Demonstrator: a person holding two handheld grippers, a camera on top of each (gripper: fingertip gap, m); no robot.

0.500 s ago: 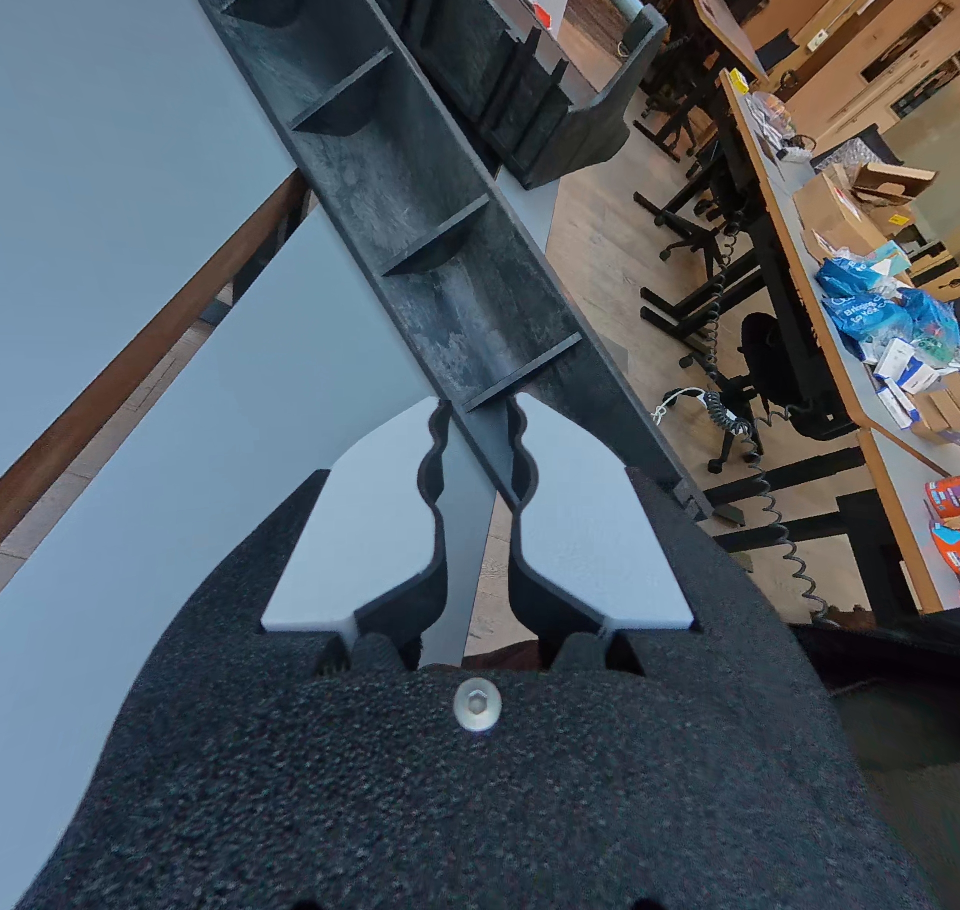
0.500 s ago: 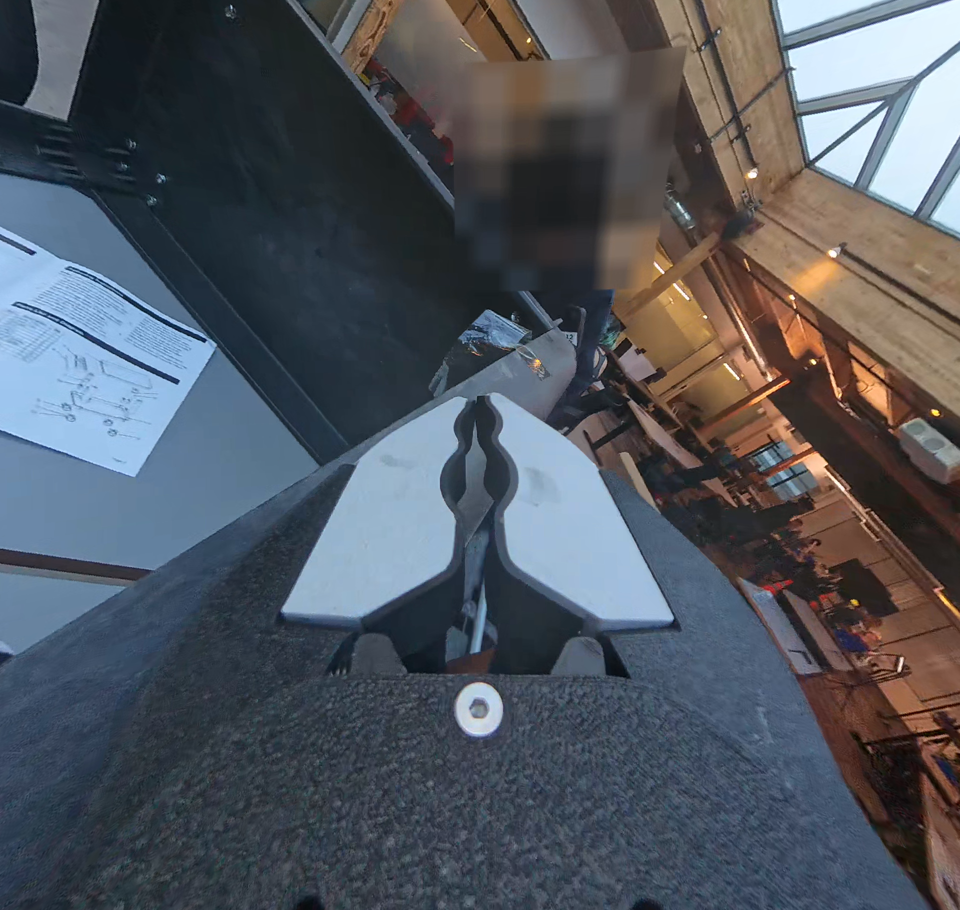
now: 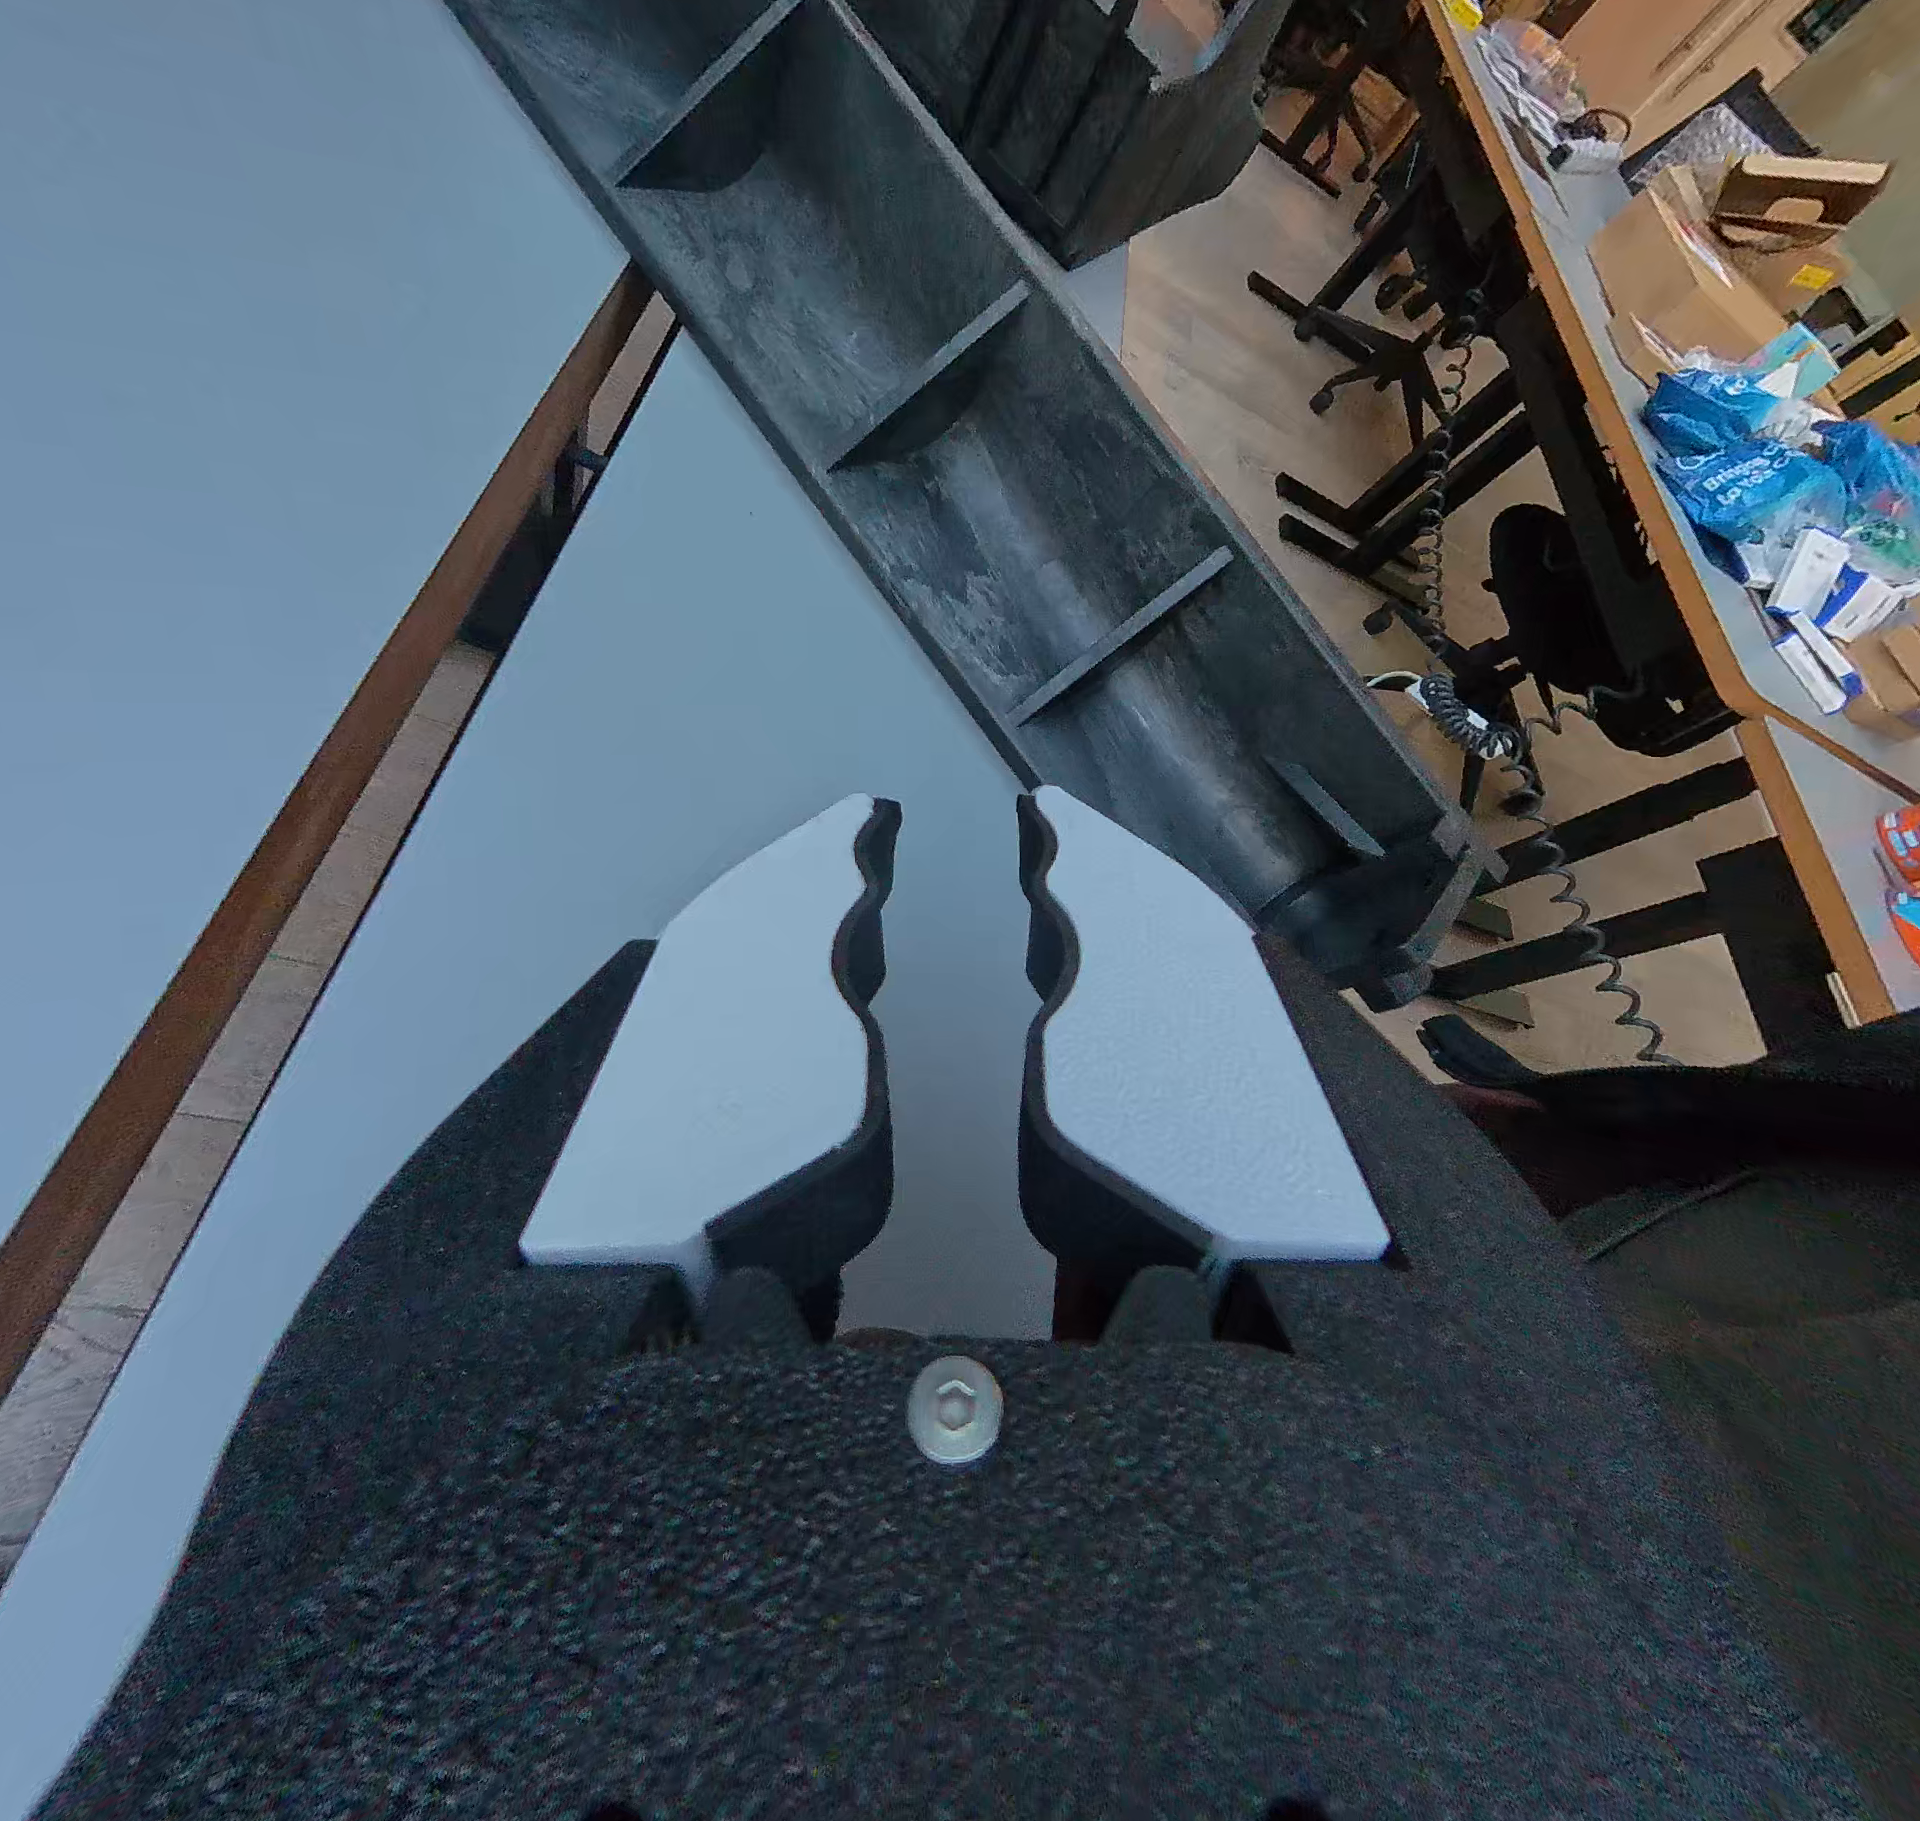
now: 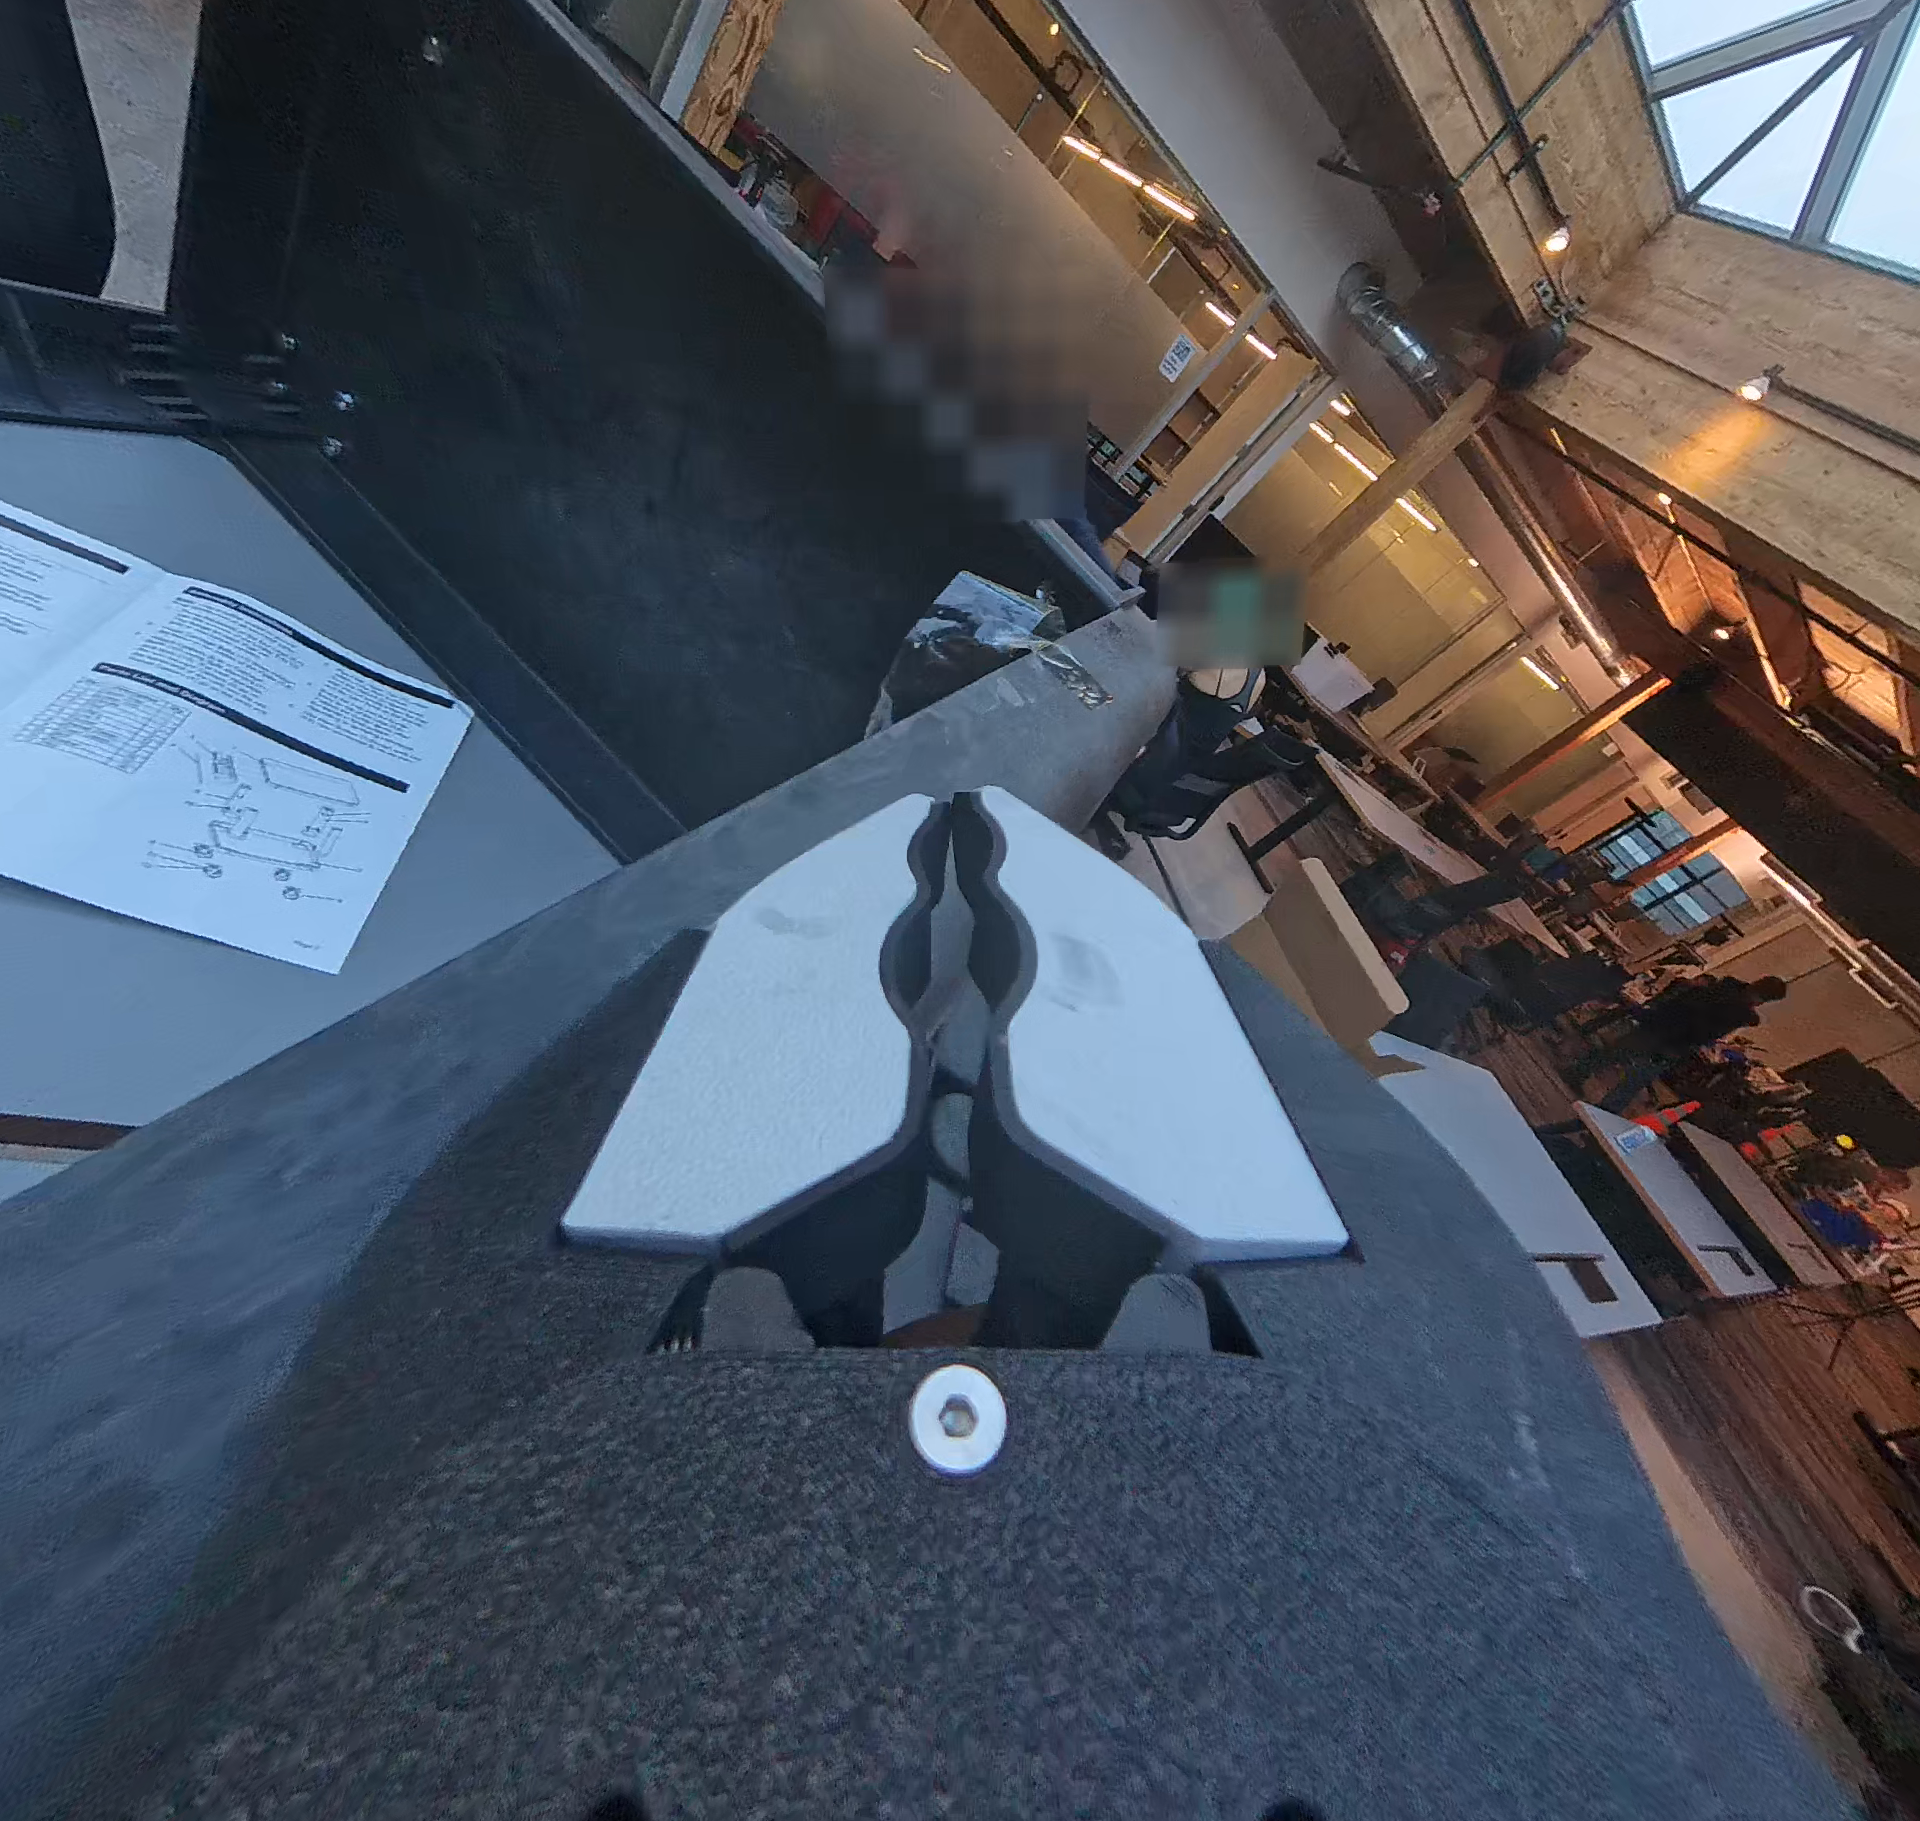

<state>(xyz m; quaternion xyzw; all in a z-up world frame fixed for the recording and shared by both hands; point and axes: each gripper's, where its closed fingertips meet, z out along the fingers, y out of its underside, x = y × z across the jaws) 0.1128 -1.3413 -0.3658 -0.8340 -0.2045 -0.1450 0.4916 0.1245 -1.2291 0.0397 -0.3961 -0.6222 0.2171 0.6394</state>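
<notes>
A long black plastic part with cross ribs lies slantwise on the grey table. My left gripper is open and empty, just short of the part's near wall and touching nothing. My right gripper is shut on the thin grey-black edge of a plastic part that runs from lower left to upper right under its fingers. A large black panel stands behind it. A white instruction sheet lies on the table at the left.
A second black ribbed piece lies beyond the first. A clear bag of small hardware sits by the held edge. To the right are desks with boxes and blue bags, chair bases and a coiled cable. People stand far off. Spacing between my two grippers at the tips: around 40 cm.
My left gripper has opened, let go of the ribbed part's wall and drawn back a little. My right gripper stays shut on the edge; its view has shifted slightly.
</notes>
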